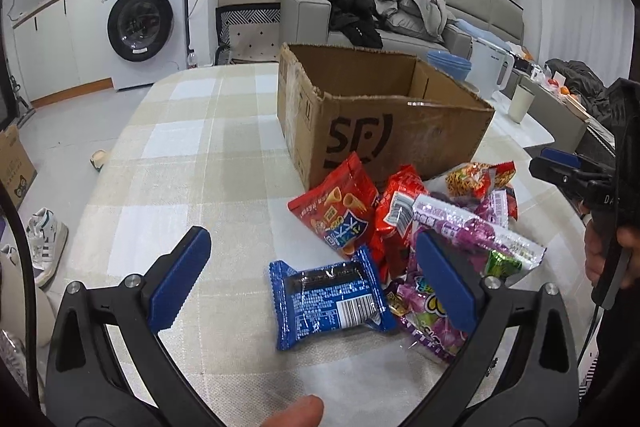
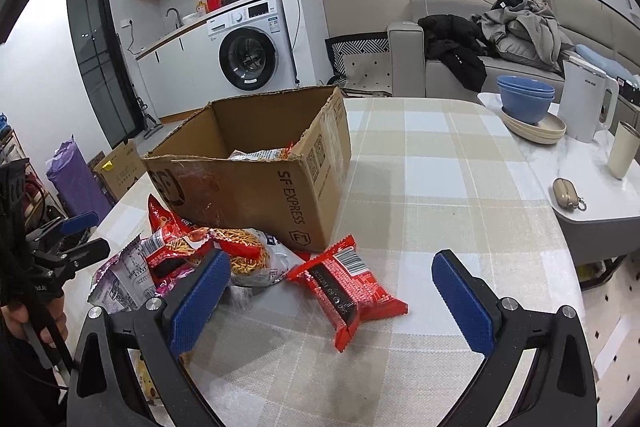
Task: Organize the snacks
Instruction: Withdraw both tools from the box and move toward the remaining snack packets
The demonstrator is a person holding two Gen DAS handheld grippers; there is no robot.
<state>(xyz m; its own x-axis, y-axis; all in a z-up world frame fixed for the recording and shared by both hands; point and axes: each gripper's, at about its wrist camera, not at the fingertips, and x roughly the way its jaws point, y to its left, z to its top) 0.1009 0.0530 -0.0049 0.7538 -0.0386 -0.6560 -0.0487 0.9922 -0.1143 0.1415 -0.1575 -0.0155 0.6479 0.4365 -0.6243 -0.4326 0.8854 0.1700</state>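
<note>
Where cardboard box (image 2: 256, 183) stands open, noodle packet (image 2: 260, 155) inside (partly hidden)

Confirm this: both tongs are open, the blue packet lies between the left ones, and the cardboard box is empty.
Not quite. The cardboard box is not empty: the right wrist view shows a packet already inside. The rest holds: left tongs and right tongs are open, and the blue packet lies between the left ones.

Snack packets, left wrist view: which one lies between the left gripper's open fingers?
The blue packet, barcode side up, lying alone on the tablecloth; the red and purple ones are heaped beyond the left gripper.
</note>
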